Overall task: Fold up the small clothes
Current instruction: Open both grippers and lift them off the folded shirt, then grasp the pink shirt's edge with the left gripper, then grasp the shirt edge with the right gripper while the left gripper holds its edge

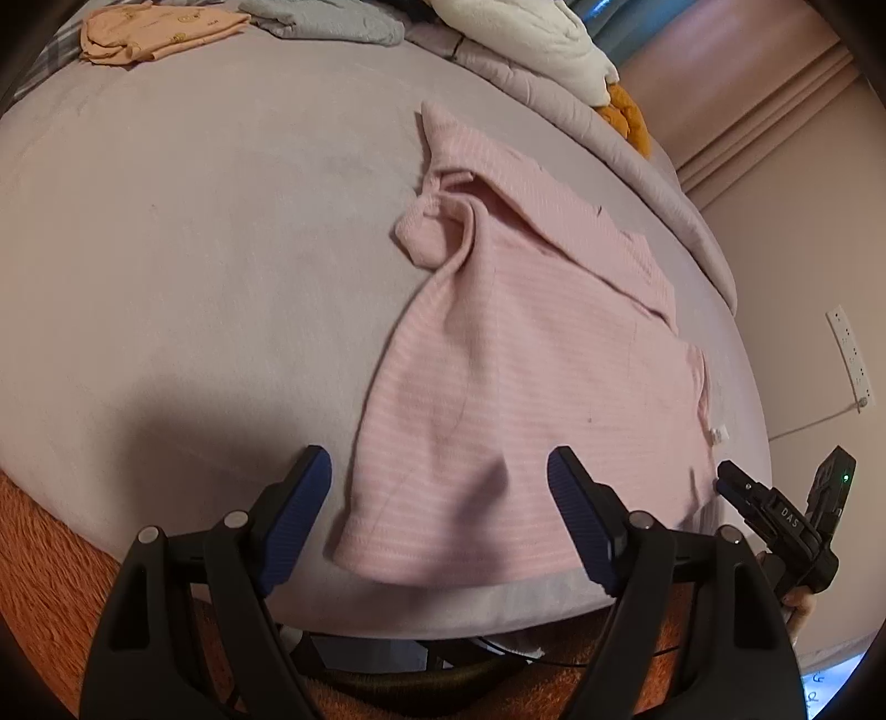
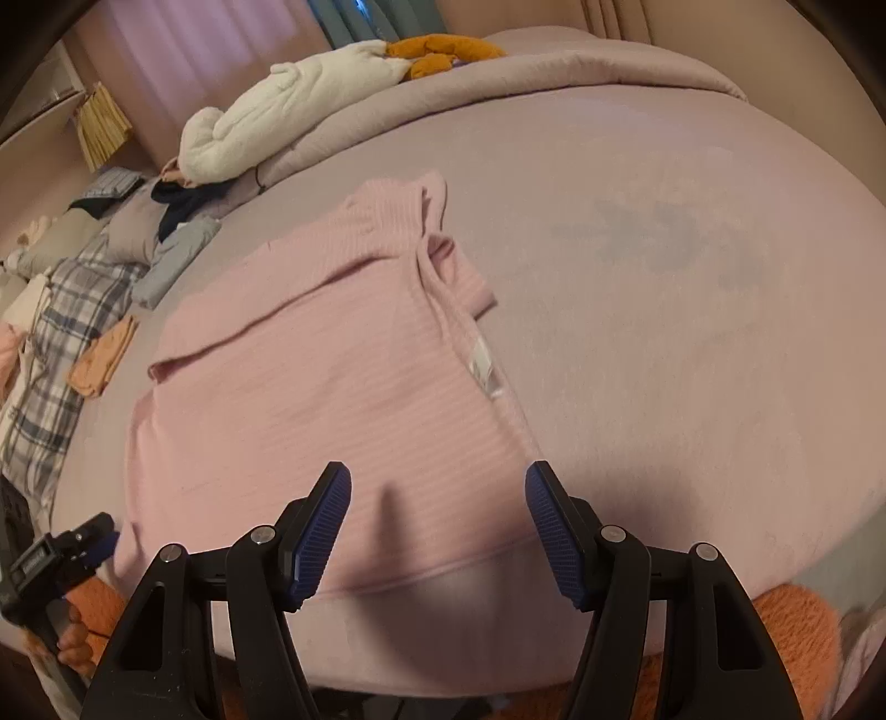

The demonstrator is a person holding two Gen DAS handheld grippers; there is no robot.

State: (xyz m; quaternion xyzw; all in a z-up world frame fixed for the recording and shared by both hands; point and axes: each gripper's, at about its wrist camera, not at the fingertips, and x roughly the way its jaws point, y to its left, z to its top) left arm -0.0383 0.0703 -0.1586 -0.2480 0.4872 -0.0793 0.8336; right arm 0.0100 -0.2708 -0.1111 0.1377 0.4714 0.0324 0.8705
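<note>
A small pink striped top (image 1: pixel 515 365) lies on the lilac bed sheet (image 1: pixel 194 249), its hem toward me and one sleeve crumpled at the far end. It also shows in the right wrist view (image 2: pixel 310 387), with a white label on its right edge. My left gripper (image 1: pixel 440 487) is open and empty, just above the hem's left corner. My right gripper (image 2: pixel 437 498) is open and empty over the hem's right part. The right gripper also shows in the left wrist view (image 1: pixel 775 504), and the left gripper in the right wrist view (image 2: pixel 83 543).
A folded peach garment (image 1: pixel 155 30) and a grey-blue one (image 1: pixel 326 22) lie at the far side. A rolled quilt (image 2: pixel 498 72), a white plush (image 2: pixel 288 116), an orange toy (image 2: pixel 443 50) and a plaid cloth (image 2: pixel 61 354) sit along the bed's edges. An orange fuzzy blanket (image 1: pixel 50 559) is below the near edge.
</note>
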